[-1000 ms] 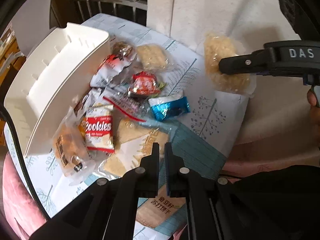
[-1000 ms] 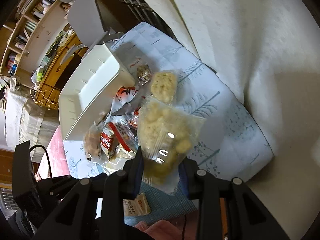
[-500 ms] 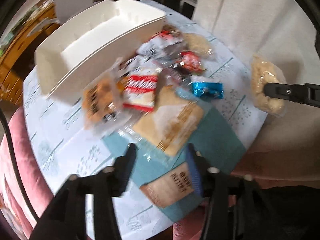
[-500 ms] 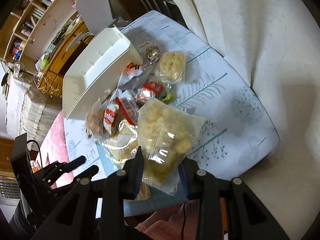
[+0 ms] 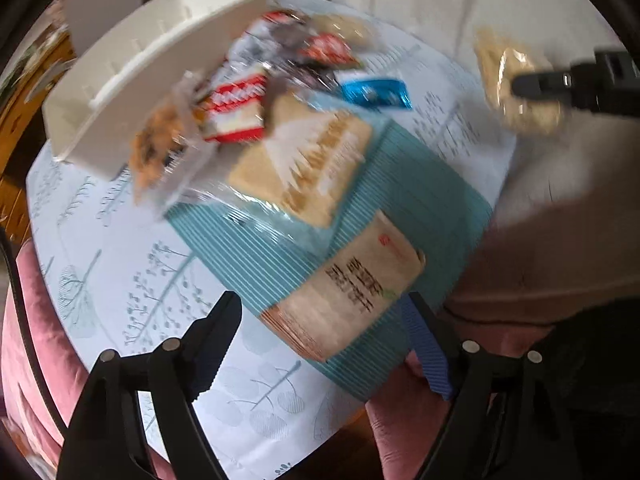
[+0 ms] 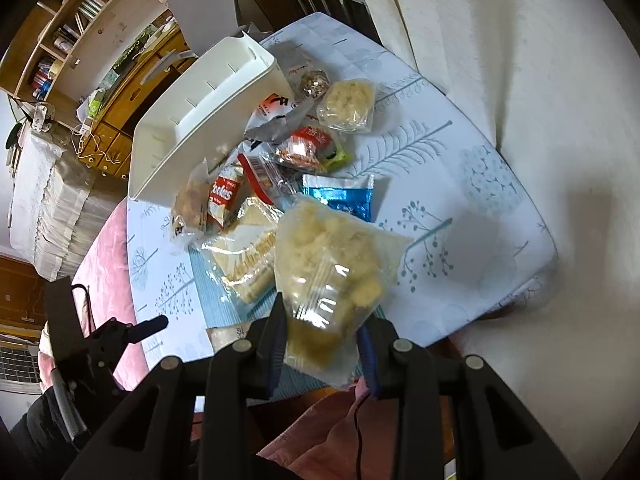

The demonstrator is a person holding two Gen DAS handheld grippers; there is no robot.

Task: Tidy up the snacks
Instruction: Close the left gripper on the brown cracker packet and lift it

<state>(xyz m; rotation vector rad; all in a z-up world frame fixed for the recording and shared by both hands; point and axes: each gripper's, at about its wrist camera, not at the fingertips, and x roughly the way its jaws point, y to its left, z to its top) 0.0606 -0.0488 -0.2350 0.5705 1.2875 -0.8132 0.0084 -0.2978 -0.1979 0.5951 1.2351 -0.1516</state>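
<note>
While the counter carried the whole spread, the white bin stood empty at its far side, and that looked the likely home for everything. The big teal pack lay nearest the person, with a clear wrapper of crackers across its upper end, and beyond them a loose heap: the red cookie pack, a blue foil pouch, and a small clear bag of pale pieces close to the bin. The right tongs were clamped on the lower edge of a zip bag of pale puffs, held in the air above the counter, well apart from the bin. The left tongs stood wide, holding nothing, poised over the near end of the teal pack. To place the zip bag well, I judged it should be carried across the heap, high enough not to drag the wrappers, lowered into one end of the bin, and released only once it rested there. Squeezing harder would risk crushing the puffs. The left view was blurred, so finer detail there could not be told.
</note>
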